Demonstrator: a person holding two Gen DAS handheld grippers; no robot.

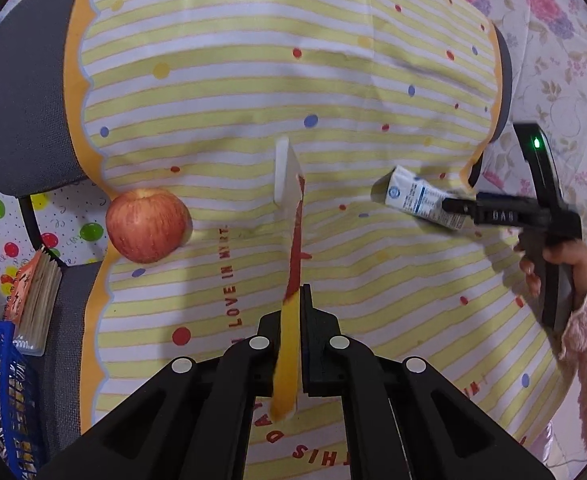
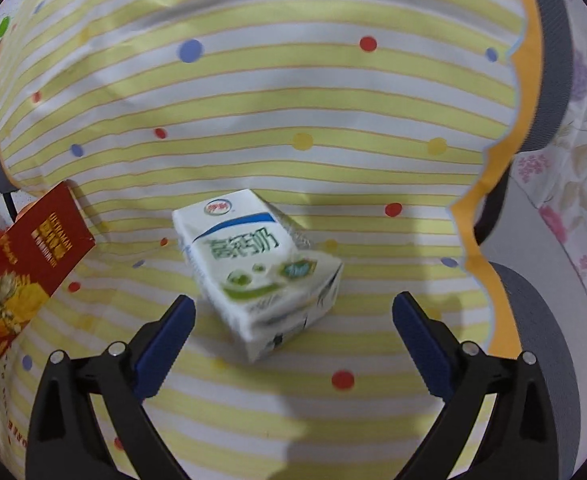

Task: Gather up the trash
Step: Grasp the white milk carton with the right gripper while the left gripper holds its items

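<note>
My left gripper (image 1: 293, 300) is shut on a flat red and yellow snack package (image 1: 293, 248), seen edge-on and held above the striped cloth. The same package shows at the left edge of the right wrist view (image 2: 33, 256). A white and green milk carton (image 2: 257, 268) lies on its side on the cloth. My right gripper (image 2: 293, 312) is open, its blue-padded fingers (image 2: 165, 340) on either side of the carton's near end. In the left wrist view the right gripper (image 1: 459, 206) sits at the carton (image 1: 413, 196).
A red apple (image 1: 147, 224) rests at the cloth's left edge. A small book (image 1: 33, 300) and a blue mesh basket (image 1: 1, 392) sit at the lower left. The yellow striped cloth (image 1: 213, 80) covers a grey seat. Floral fabric (image 1: 565, 60) lies to the right.
</note>
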